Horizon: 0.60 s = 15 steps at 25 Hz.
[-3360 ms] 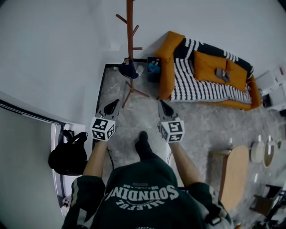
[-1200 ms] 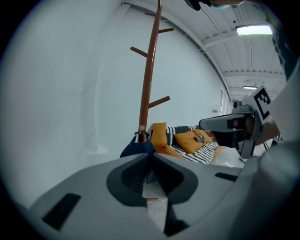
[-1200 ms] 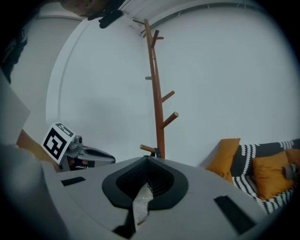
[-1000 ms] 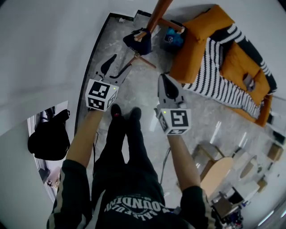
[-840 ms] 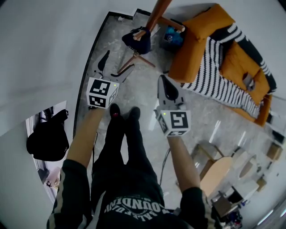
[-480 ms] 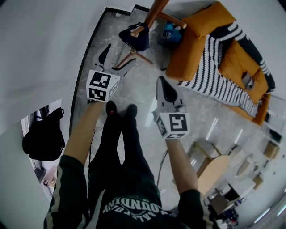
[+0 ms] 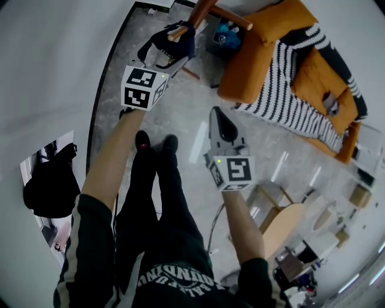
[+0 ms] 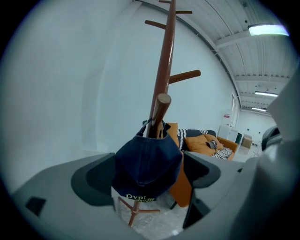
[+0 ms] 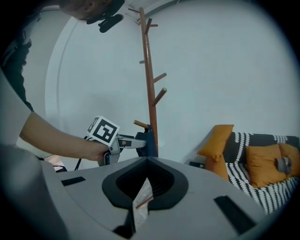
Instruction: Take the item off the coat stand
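A dark navy cap (image 8: 147, 166) hangs on a low peg of the brown wooden coat stand (image 8: 164, 70). My left gripper (image 8: 147, 180) is open, and its jaws have just been opening wide. The cap sits between its pads (image 8: 91, 180) and they do not squeeze it. In the head view the left gripper (image 7: 161, 55) reaches up to the cap (image 7: 175, 43) beside the stand (image 7: 201, 9). My right gripper (image 7: 218, 117) hangs lower in the middle, shut and holding nothing. In its own view the right gripper (image 9: 147, 161) looks at the stand (image 9: 150, 93), the cap (image 9: 146, 143) and the left hand.
An orange sofa (image 7: 252, 60) with a black-and-white striped blanket stands right of the stand, with a blue thing (image 7: 225, 36) at its end. A black bag (image 7: 48, 186) lies at the left. A light wooden table (image 7: 289, 225) is at the lower right. The person's feet are below the grippers.
The left gripper has moved up the picture to the cap and its jaws have spread wider, now either side of it. The right gripper has shifted slightly and stays shut.
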Available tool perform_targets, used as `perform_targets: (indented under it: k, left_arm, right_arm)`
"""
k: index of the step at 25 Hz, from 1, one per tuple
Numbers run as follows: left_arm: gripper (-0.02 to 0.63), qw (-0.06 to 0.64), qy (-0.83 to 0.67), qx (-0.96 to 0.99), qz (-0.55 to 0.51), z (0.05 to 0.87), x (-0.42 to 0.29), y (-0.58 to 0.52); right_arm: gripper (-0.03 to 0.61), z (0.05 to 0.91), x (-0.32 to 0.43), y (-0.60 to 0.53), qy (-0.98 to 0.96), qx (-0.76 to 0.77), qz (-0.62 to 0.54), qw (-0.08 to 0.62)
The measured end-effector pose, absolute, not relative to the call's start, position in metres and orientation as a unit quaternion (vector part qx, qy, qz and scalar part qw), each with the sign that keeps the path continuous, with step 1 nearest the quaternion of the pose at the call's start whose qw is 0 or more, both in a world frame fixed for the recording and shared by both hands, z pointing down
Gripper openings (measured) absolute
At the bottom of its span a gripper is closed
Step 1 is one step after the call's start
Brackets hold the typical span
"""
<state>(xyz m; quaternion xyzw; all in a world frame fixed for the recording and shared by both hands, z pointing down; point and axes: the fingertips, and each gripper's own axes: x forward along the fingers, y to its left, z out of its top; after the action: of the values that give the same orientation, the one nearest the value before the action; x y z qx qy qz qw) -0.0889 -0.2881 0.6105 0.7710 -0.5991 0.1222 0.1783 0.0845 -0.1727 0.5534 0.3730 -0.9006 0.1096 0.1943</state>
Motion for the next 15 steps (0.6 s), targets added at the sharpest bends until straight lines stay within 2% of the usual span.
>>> perform_targets:
  k: [5, 6, 10, 11, 15]
  left_arm:
    - [0.437, 0.192, -0.604, 0.765, 0.114, 0.613, -0.09, -0.298]
    - [0.42, 0.193, -0.601, 0.767, 0.114, 0.614, -0.09, -0.297]
    - [0.128, 0.2, -0.583, 0.779, 0.117, 0.615, -0.092, -0.292]
    - [0.073, 0.199, -0.582, 0.78, 0.12, 0.614, -0.092, -0.292]
    - [0.044, 0.192, -0.578, 0.783, 0.125, 0.607, -0.091, -0.29]
  right_arm:
    - [-0.002, 0.559, 0.097, -0.17, -0.893, 0.382, 0.119, 0.209]
    - [-0.002, 0.561, 0.099, -0.168, -0.889, 0.384, 0.123, 0.215]
    - [-0.002, 0.557, 0.094, -0.169, -0.892, 0.387, 0.118, 0.203]
    - [-0.002, 0.557, 0.093, -0.17, -0.892, 0.387, 0.117, 0.201]
    - [-0.002, 0.556, 0.095, -0.17, -0.893, 0.384, 0.118, 0.205]
